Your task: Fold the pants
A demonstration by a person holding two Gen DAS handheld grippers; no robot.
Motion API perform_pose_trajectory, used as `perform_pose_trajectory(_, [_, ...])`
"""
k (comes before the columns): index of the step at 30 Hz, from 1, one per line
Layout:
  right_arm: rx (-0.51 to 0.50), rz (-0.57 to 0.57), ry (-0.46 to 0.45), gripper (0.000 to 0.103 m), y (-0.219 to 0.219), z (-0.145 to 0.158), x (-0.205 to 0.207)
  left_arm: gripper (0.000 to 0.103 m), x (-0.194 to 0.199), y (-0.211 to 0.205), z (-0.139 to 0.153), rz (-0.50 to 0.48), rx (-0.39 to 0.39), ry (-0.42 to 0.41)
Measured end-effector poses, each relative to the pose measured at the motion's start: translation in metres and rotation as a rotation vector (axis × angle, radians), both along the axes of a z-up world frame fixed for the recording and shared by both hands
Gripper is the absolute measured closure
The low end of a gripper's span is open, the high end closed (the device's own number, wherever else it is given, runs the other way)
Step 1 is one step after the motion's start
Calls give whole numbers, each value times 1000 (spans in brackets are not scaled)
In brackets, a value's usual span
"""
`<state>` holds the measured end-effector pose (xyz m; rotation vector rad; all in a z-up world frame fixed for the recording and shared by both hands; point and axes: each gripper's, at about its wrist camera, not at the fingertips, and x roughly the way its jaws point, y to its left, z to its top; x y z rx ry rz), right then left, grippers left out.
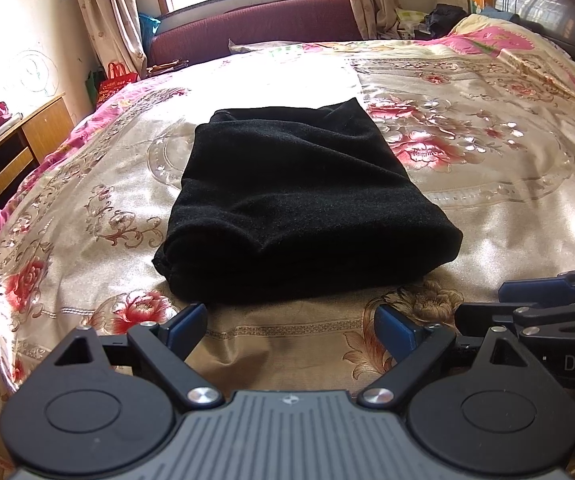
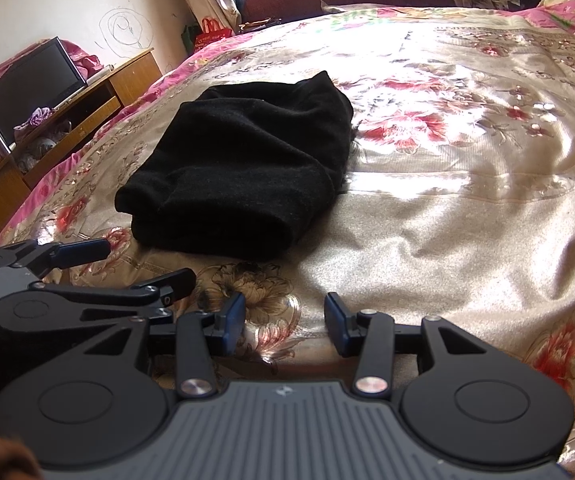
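Folded pants (image 1: pixel 299 196) lie on the bedspread (image 1: pixel 487 208); left gripper (image 1: pixel 291 328) and right gripper (image 2: pixel 285 324) gape, seemingly empty.

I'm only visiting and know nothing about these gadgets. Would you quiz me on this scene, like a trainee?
1. True or false: the black pants lie in a folded bundle on the floral bedspread.
2. Is the left gripper or the right gripper holding any cloth?
3. Multiple choice: both grippers are A) open, B) clamped shut.

Key: 1 true. 2 Neither; both sit apart from the pants. 3 A.
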<state>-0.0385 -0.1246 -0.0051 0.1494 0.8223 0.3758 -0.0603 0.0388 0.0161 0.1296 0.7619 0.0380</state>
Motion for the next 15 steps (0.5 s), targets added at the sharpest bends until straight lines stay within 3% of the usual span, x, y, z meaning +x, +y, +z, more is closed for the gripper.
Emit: perform_pose_trajectory(15, [-2,-14,0,58,-5,-2,3,0,-2,-2,1,-7,0,-9])
